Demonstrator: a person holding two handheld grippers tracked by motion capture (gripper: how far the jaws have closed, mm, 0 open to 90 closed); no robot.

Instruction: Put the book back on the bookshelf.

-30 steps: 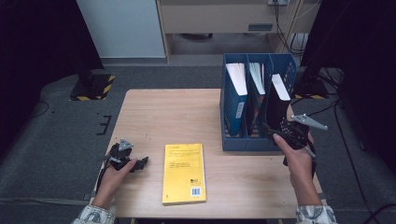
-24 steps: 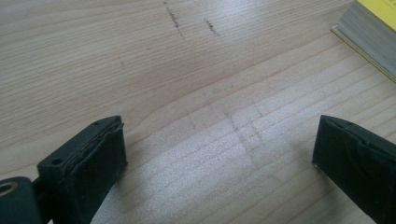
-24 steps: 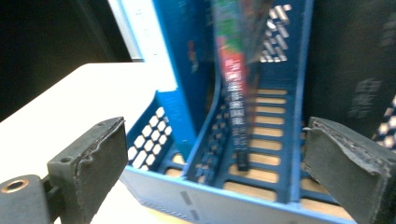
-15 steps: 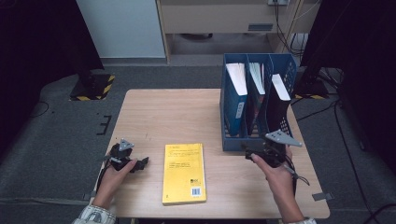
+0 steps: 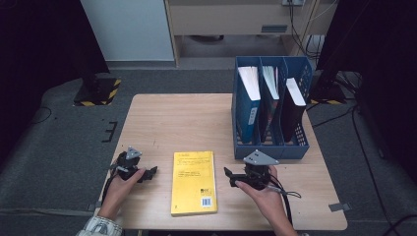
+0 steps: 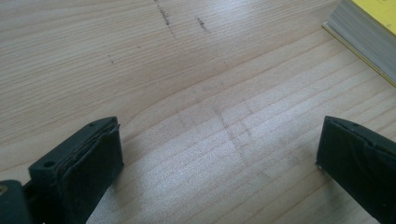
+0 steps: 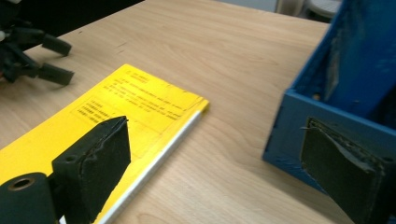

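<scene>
A yellow book (image 5: pixel 193 182) lies flat near the table's front edge. My left gripper (image 5: pixel 151 172) rests on the wood just left of it, open, with bare table between its jaws (image 6: pixel 219 158); the book's corner (image 6: pixel 369 32) lies ahead to the right. My right gripper (image 5: pixel 228 175) is held low just right of the book, open and holding nothing (image 7: pixel 219 158). Its jaws point across the yellow book (image 7: pixel 121 112) with the blue file holder (image 7: pixel 336 88) to the right. The left gripper (image 7: pixel 53 60) shows beyond the book.
The blue file holder (image 5: pixel 270 149) stands at the table's back right with three compartments. They hold a blue book (image 5: pixel 248 93), a thin volume (image 5: pixel 269 81) and a black book (image 5: pixel 293 105). The wooden table (image 5: pixel 187 123) is bare behind the yellow book.
My right gripper has come away from the file holder's right compartment, down and left, to the table beside the yellow book. The left gripper has stayed put.
</scene>
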